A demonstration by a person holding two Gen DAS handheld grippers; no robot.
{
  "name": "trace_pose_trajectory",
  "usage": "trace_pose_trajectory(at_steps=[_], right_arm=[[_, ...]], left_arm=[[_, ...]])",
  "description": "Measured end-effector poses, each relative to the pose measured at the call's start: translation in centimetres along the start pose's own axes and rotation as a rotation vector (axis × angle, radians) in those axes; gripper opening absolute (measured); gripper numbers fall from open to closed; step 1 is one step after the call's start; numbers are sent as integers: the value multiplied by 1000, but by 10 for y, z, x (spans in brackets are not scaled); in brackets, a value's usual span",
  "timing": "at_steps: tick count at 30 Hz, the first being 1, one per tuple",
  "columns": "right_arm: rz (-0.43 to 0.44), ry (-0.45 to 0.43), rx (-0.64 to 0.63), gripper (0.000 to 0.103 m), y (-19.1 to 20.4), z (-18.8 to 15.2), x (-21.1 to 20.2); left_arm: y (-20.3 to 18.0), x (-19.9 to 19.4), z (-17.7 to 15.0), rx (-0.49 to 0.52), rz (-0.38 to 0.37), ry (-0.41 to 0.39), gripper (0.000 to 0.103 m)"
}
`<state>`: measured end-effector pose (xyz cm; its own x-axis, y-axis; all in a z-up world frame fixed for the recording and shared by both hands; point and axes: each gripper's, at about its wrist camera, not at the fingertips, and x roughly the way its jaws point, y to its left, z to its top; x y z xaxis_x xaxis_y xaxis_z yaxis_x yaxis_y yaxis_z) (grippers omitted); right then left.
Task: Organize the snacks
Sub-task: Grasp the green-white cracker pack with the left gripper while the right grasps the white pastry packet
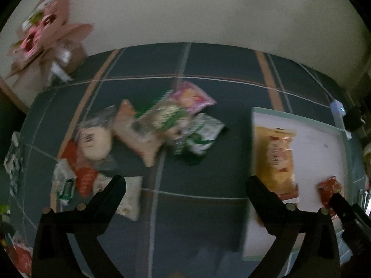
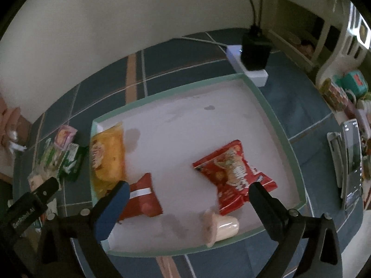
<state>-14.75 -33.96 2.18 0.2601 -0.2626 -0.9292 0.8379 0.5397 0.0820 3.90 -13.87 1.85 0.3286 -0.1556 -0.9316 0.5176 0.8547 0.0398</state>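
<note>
Two places matter: the dark blue plaid-clothed worktop [image 1: 208, 64] with its loose pile, and the shallow white tray with a pale green rim [image 2: 273, 106] on its right side.

Tray holds four snacks so far: large yellow-orange crinkly bag [image 2: 107, 157] against the left wall, red crisp packet with cartoon print [image 2: 231, 173] right of centre, plain red packet with a white stripe [image 2: 143, 199] near the front, small pale pink cup-shaped snack [image 2: 219, 228] lying on its side at the front rim. The cup could roll out if the tray gets nudged.

Unsorted pile on the cloth, left of the tray: green-and-white leafy-print bag [image 1: 162, 118] on top, pink packet [image 1: 192, 97] and dark green packet [image 1: 199, 136] half under it, peach bag [image 1: 136, 134] and round cream bun in clear wrap [image 1: 95, 141] beside. The bags overlap, so gripping one likely drags a neighbour or pinches two.

Left gripper [image 1: 185, 185] hovers over bare cloth short of the pile, fingers spread wide, holding nothing. The left view is blurred.

Right gripper [image 2: 189, 191] sits low over the tray, fingers wide apart, empty, straddling the two red packets. Closing here would crush or shove something already placed.

White power strip with black adapter [image 2: 252, 53] just beyond the tray's far corner is a snag risk.
</note>
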Motion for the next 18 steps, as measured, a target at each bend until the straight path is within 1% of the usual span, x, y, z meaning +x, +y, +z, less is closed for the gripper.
trace_pose_trajectory(at_steps=[3,8,12,15,16,18], right_arm=[[4,-20,-31,103,12,-2,-8],[30,-33,-67,103,45,-6,-16],[83,-17,-127,103,90,-14,-12],[127,9,-187,103,126,-25,-6],[143,19,-214,103,142,-30,-4],[159,29,-247,103,162,-37,0]], left_arm=[[26,-2,-1,-24,18,1,103],[73,-6,0,-55,93,-12,103],[118,-6,-2,-107,147,-8,103],[155,-2,-6,-162,184,14,103],[165,0,-8,-182,186,22,103],[186,7,-12,-233,175,42,103]])
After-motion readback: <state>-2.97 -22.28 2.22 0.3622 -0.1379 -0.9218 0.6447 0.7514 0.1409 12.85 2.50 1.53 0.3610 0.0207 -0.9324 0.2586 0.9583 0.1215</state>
